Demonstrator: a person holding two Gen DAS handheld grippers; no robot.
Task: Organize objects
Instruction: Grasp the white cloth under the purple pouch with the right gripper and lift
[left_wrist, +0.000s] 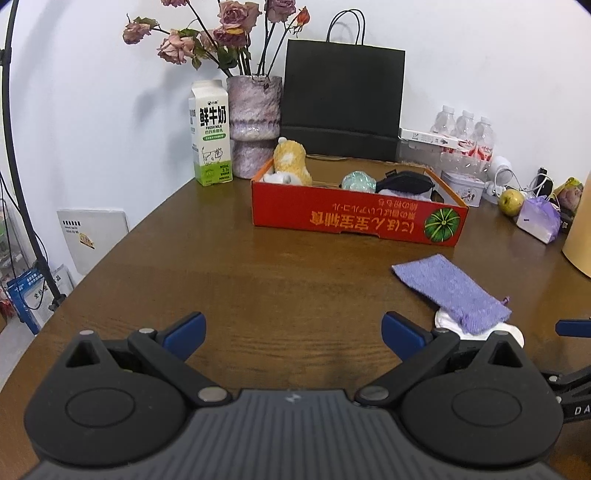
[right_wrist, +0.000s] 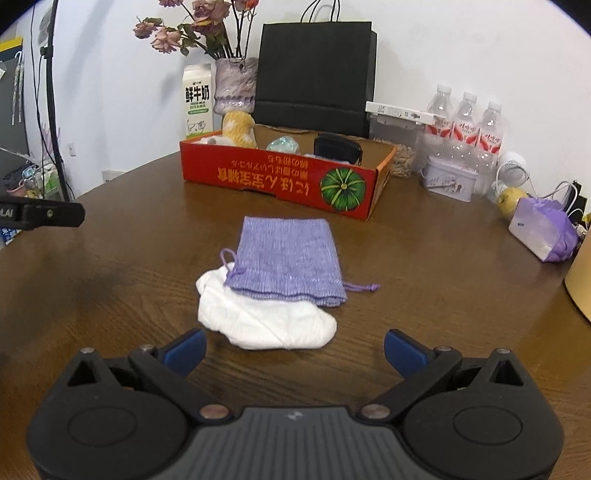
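Before right gripper (right_wrist: 293, 350), spread wide, purple pouch (right_wrist: 286, 260) overlaps white sock (right_wrist: 266, 325)

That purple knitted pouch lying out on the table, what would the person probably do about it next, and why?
Probably ease the right gripper forward to grasp it. The purple pouch lies on a white cloth outside the red box, which already holds other items, and the open jaws face it directly.

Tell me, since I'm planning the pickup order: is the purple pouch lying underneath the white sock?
No, the purple pouch lies on top, overlapping the far part of the white sock.
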